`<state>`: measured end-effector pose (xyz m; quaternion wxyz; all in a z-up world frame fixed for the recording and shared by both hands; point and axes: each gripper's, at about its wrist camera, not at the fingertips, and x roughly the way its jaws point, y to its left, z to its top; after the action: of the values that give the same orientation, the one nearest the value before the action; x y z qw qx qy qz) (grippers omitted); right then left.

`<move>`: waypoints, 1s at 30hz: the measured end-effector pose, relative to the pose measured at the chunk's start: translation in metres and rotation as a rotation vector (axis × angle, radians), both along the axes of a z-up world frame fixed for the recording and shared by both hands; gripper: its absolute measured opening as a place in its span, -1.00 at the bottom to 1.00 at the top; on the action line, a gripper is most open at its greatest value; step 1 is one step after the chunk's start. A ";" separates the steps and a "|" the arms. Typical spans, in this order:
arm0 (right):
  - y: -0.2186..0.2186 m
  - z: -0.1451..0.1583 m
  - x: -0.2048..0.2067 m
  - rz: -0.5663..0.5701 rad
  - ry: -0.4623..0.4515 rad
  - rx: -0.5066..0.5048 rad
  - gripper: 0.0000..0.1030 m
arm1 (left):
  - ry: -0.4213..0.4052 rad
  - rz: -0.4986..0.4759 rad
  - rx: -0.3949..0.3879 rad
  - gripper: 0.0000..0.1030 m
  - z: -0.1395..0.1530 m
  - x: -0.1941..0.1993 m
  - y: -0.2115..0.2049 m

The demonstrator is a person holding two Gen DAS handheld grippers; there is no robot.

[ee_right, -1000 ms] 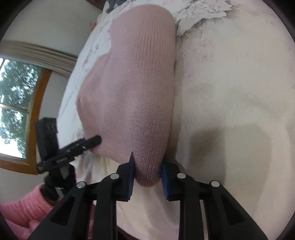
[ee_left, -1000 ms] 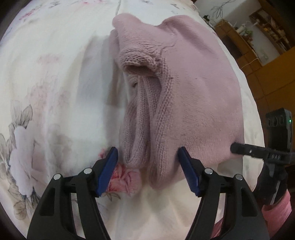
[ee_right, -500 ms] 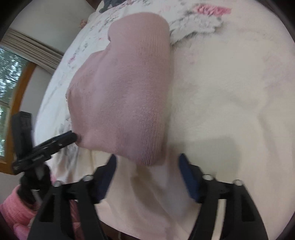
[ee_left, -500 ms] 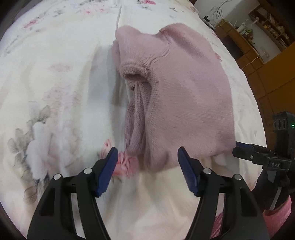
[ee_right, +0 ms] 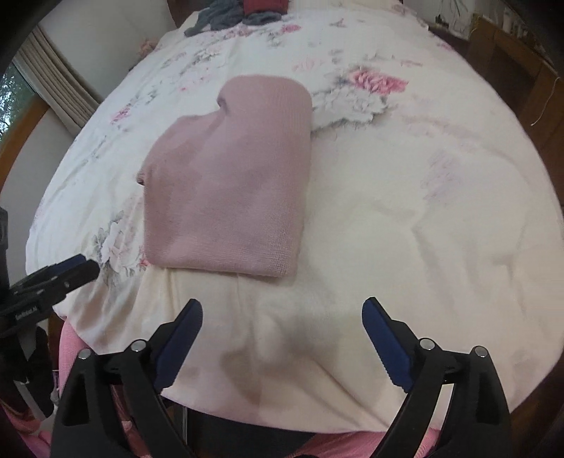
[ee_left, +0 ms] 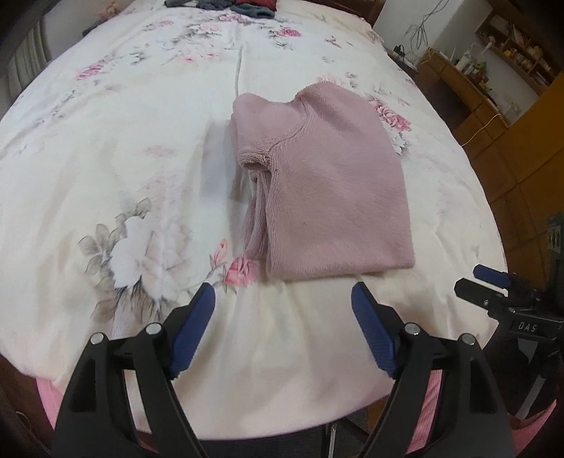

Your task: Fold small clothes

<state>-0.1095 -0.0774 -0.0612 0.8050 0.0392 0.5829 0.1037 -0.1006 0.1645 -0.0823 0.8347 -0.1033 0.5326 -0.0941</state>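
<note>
Bed (ee_left: 105,148), floral white cover, fills both views. Pink knit sweater (ee_left: 331,197) lies folded into a rough rectangle near the bed's near edge, flat on the cover; ribbed layers show along its left side, one narrower folded part juts toward the far edge. Heap of dark clothes (ee_right: 239,12) at the far edge, well apart. Left gripper (ee_left: 282,327) hovers off the sweater's near edge, fingers wide, empty. Right gripper (ee_right: 282,338) likewise wide, empty.
</note>
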 end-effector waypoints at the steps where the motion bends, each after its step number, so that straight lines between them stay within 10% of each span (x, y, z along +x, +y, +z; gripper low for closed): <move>1: 0.004 0.005 -0.002 -0.006 -0.006 -0.019 0.88 | -0.005 0.002 0.013 0.53 0.003 -0.004 -0.001; 30: 0.022 0.081 -0.044 -0.046 -0.140 -0.200 0.92 | -0.085 0.016 0.098 0.56 0.059 -0.058 -0.013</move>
<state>-0.1536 -0.0551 0.0198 0.8457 -0.0352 0.5317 0.0289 -0.1589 0.1515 -0.0230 0.8614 -0.0625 0.4998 -0.0655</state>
